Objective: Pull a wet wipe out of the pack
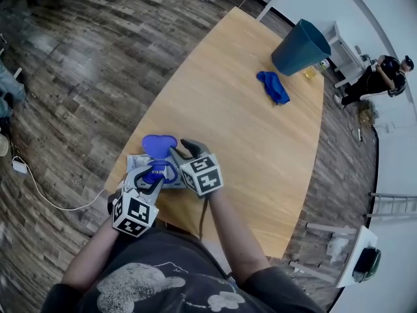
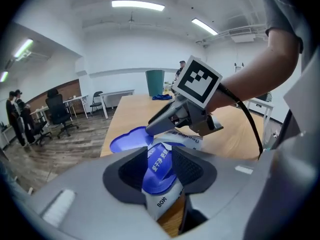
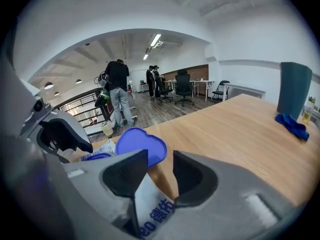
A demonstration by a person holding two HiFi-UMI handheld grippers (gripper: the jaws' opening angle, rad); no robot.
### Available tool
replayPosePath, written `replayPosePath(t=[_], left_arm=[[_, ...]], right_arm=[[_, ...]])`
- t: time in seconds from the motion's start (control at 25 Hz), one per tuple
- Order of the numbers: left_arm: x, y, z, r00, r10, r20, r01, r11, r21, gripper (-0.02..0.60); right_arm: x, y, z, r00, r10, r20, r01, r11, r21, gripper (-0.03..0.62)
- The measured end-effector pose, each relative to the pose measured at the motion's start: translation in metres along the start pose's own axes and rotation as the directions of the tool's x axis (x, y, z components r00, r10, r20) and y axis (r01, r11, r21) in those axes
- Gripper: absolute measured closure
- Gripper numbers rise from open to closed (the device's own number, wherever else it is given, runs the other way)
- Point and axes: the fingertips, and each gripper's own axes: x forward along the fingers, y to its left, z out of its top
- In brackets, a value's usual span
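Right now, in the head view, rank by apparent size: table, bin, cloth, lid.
1. table
2. bin
3. cloth and lid: look alike, and the lid is nearer the camera, so unranked.

The left gripper and the right gripper both tilt forward and down, tips nearly meeting (right tip just beyond the left's). Each gripper's jaws stand apart. The left forearm and right forearm extend behind them.
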Motion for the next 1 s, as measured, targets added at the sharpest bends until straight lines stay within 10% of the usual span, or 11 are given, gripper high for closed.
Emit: replayPosePath(t=[0.36,0.64,1.0], left_arm=[[0.025,-0.008,0.001,0.996,0.062,-0.072,-0.052,0.989,0.138,0.313],[0.018,0.000,0.007,0.988,0.144,-0.056,-0.140,0.988,0.063,0.539],[-0.011,0.036,-0.006,0.961,0.272,-0.050,-0.276,0.955,-0.108,0.554]], right_arm=[[-0.047,-0.005,0.008,0.988,0.001,0.154,-0.015,0.995,0.094,0.493],[-0.075,-0.002,-0.002,0.983,0.015,0.184,-0.036,0.993,0.109,0.494],[-0.067,0.065,-0.017,0.976,0.211,0.043,-0.204,0.971,-0.126,0.554]])
